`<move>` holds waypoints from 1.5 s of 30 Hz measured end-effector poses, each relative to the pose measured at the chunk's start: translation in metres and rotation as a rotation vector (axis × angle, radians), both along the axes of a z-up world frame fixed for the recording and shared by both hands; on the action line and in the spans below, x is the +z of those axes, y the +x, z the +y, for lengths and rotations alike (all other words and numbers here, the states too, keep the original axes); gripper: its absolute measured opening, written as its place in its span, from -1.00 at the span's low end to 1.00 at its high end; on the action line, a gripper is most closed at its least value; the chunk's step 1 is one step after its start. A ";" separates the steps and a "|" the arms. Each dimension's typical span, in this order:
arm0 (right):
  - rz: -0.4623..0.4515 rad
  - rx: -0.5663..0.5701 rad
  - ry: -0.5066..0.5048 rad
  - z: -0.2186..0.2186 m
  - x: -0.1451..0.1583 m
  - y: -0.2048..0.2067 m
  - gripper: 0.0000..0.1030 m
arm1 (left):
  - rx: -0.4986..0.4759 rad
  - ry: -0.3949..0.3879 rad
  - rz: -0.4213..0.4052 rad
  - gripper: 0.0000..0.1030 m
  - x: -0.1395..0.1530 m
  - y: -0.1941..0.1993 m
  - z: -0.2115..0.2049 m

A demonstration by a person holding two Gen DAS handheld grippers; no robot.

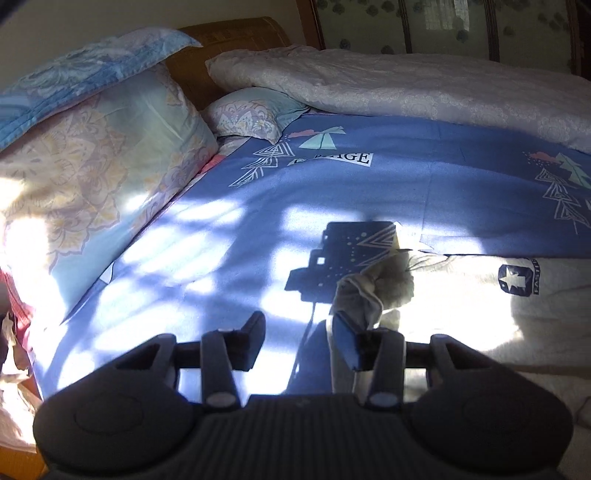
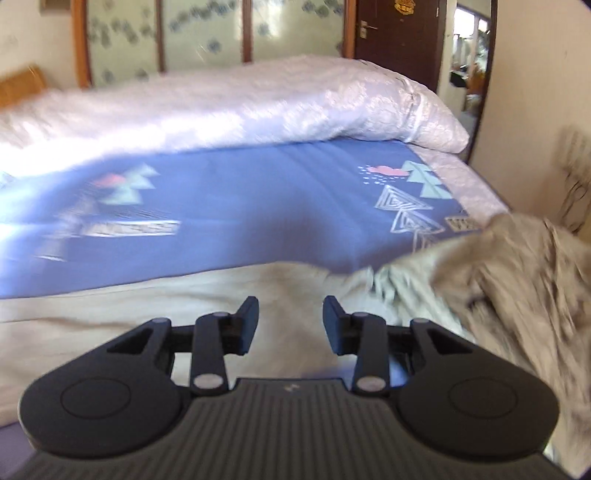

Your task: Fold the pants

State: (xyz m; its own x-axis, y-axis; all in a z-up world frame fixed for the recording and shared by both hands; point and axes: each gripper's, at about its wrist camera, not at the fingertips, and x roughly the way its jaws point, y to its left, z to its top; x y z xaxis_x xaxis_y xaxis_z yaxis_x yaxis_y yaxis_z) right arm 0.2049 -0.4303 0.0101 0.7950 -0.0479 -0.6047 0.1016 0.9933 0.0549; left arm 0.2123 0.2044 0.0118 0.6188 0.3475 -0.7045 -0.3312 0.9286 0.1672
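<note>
Broadly, a bed filled both views, its blue sheet printed with white triangle trees, teal firs, a pink cloud and a white lettered label, partly in shadow and partly in patches of sunlight.

Duvet: pale, white to lilac, bunched along the far side of the sheet, its end reaching the mattress corner in the right wrist view.

Pants: pale beige to cream, lying on the near part of the sheet, with a dark square badge showing a white star. In the left wrist view one end was bunched up and rose just past the gripper's right finger. In the right wrist view the fabric spread flat under the gripper, and a raised, blurred fold stood at the right edge.

Pillows: one large floral pillow at the left, a blue patterned one stacked on it, a smaller floral one behind, against a wooden headboard.

Room items: patterned glass wardrobe panels in wooden frames, a dark brown door.

Left gripper: jaws apart, nothing pressed between the pads; the bunched cloth lay against the outer side of the right finger, and whether it was caught there could not be told.

Right gripper: jaws apart and empty, hovering above the flat fabric.
</note>
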 end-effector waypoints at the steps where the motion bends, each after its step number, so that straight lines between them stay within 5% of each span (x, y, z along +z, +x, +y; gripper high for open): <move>1: -0.008 0.021 0.033 0.002 0.004 -0.022 -0.20 | 0.006 -0.040 -0.005 -0.12 0.005 -0.018 0.005; 7: -0.042 0.113 0.199 0.024 0.006 -0.132 -0.19 | 0.063 -0.234 -0.017 0.04 0.008 -0.134 0.016; 16: 0.068 0.403 0.404 0.120 -0.016 -0.187 -0.17 | 0.143 -0.513 -0.042 0.19 -0.019 -0.230 -0.008; 27: 0.244 0.654 0.459 0.223 -0.045 -0.207 -0.17 | 0.158 -0.607 -0.065 0.60 -0.040 -0.227 -0.055; 38: 0.308 0.612 0.482 0.225 -0.056 -0.208 -0.16 | 0.194 -0.687 -0.064 0.60 -0.055 -0.208 -0.056; 45: 0.301 0.615 0.470 0.224 -0.056 -0.211 -0.16 | 0.220 -0.666 -0.040 0.53 -0.066 -0.196 -0.056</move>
State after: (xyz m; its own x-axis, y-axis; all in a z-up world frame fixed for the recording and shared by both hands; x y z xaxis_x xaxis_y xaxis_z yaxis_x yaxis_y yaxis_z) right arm -0.0065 -0.2061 -0.0457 0.3976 0.6533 -0.6443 -0.3756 0.7566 0.5353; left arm 0.0165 0.1487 -0.0542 0.6132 -0.0297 -0.7894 -0.5173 0.7402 -0.4297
